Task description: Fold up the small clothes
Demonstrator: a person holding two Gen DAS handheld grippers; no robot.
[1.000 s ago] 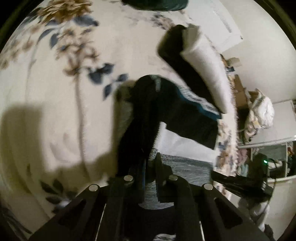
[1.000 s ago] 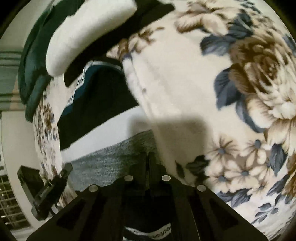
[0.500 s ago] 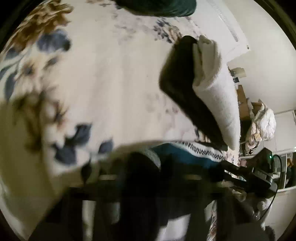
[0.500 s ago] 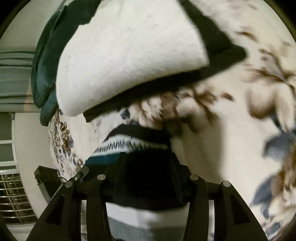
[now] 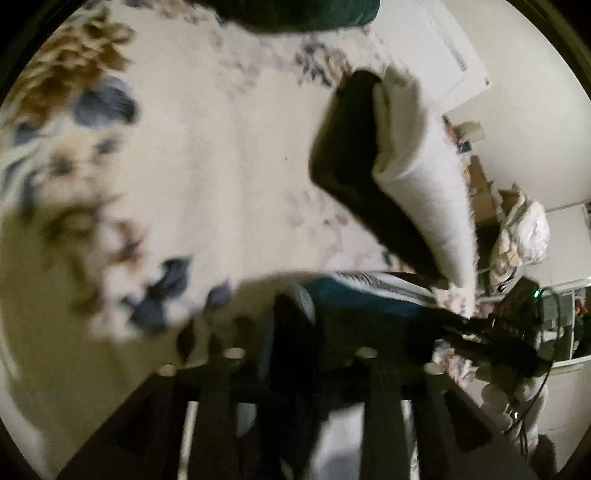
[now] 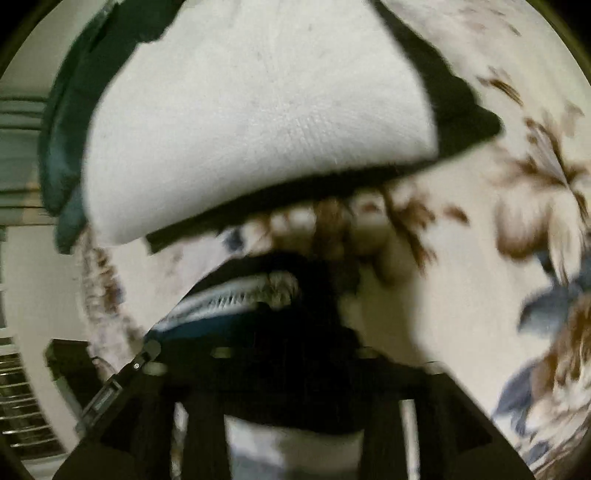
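Observation:
A small dark garment point(image 5: 362, 299) with a teal panel and a white patterned band point(image 6: 236, 295) lies folded over on the floral blanket point(image 5: 184, 147). My left gripper point(image 5: 299, 343) hangs over its left end. Its jaws are opening, and a dark fold of the cloth sits loosely between them. My right gripper point(image 6: 293, 347) stands open over the garment's other end, with dark cloth beneath and between its fingers. Each gripper shows at the edge of the other's view, the right gripper point(image 5: 491, 332) and the left gripper point(image 6: 110, 391). The picture is blurred.
A folded stack of white cloth point(image 6: 258, 110) on black cloth point(image 5: 343, 166) lies just beyond the garment. A dark green item point(image 5: 303, 14) lies at the blanket's far end. Past the bed edge are boxes, a bundle point(image 5: 524, 229) and a wall.
Both grippers carried the garment's near edge forward toward the stack, folding it over. The right jaws spread first, then the left jaws parted from the dark cloth.

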